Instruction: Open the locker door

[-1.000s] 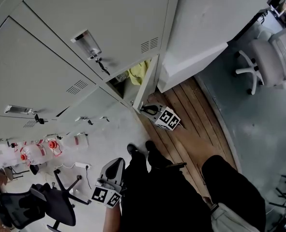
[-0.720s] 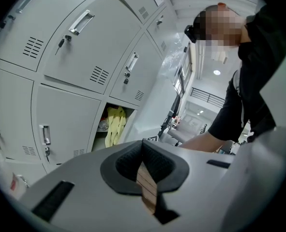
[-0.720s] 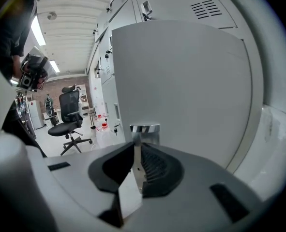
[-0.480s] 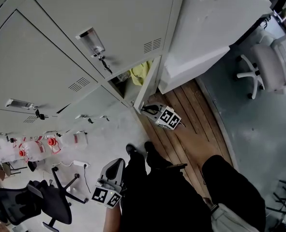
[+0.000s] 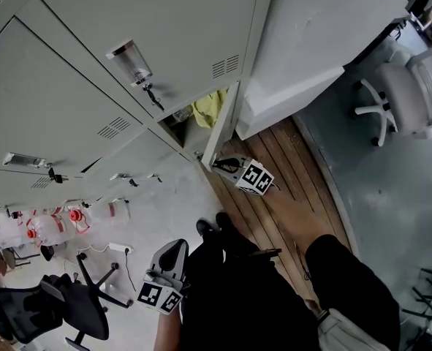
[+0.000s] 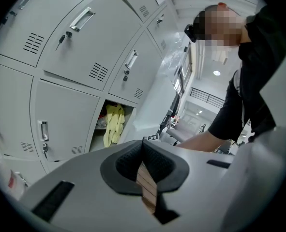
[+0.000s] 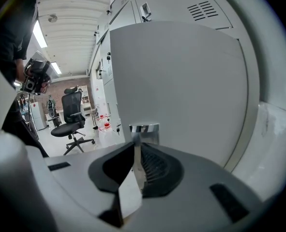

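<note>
The grey locker door point(image 5: 220, 126) stands ajar at the bottom right of the locker bank, and yellow gloves point(image 5: 208, 108) show in the gap. My right gripper point(image 5: 227, 167) is low at the door's free edge. In the right gripper view the door point(image 7: 181, 91) fills the frame. A chrome lock point(image 7: 143, 128) sticks out of it, and its flat key tab runs down between the pads. The jaws have just been closing, and my right gripper point(image 7: 136, 146) is shut on that tab. My left gripper point(image 5: 175, 250) hangs by my leg, away from the lockers. My left gripper point(image 6: 143, 144) is shut on nothing, and the gloves point(image 6: 112, 124) lie ahead of it.
A white block point(image 5: 311, 42) stands right beside the open door. A white office chair point(image 5: 413, 86) is at the far right, on grey floor beyond a wooden strip point(image 5: 281, 196). A black chair point(image 5: 47, 306) and red-capped water jugs point(image 5: 51, 229) sit at the lower left.
The head view wobbles slightly and my feet shuffle a little. The door and both grippers stay where they were.
</note>
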Tool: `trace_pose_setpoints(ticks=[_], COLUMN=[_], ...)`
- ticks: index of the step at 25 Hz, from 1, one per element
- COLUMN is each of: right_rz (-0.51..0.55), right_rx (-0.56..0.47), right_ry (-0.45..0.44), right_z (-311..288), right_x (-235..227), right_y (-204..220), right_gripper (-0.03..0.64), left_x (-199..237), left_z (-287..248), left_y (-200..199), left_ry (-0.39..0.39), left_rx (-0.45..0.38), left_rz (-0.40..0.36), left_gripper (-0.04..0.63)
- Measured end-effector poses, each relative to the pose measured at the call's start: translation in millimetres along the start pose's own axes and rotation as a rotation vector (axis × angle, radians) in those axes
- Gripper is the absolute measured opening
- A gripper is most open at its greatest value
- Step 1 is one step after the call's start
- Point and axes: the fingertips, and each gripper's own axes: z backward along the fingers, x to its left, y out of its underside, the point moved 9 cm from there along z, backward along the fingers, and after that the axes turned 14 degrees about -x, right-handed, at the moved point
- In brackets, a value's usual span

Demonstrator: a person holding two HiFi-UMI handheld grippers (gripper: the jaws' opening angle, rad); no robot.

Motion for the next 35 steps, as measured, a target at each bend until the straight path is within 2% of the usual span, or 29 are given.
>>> trace_pose_setpoints(ticks=[20, 31, 35], right_rz=[0.01, 0.003, -0.01], right_rx=[0.001, -0.007, -0.011], right_ry=[-0.074, -0.073, -0.044], right_z=[28.0, 48.1, 56.8], right_x=[-3.0, -6.1, -9.6], right_y=[4.3, 7.7, 10.9], right_gripper=[0.052, 0.051, 0.025], left_x=[-15.7, -20.1, -22.5], left_z=[-22.0, -40.1, -43.9], left_y=[7.9, 10.0, 11.5], left_ry=[0.022, 0.059, 0.071], left_rx=[0.021, 0.046, 0.055], left_rz=[0.002, -0.001, 0.0], left_gripper=[0.015, 0.014, 0.014])
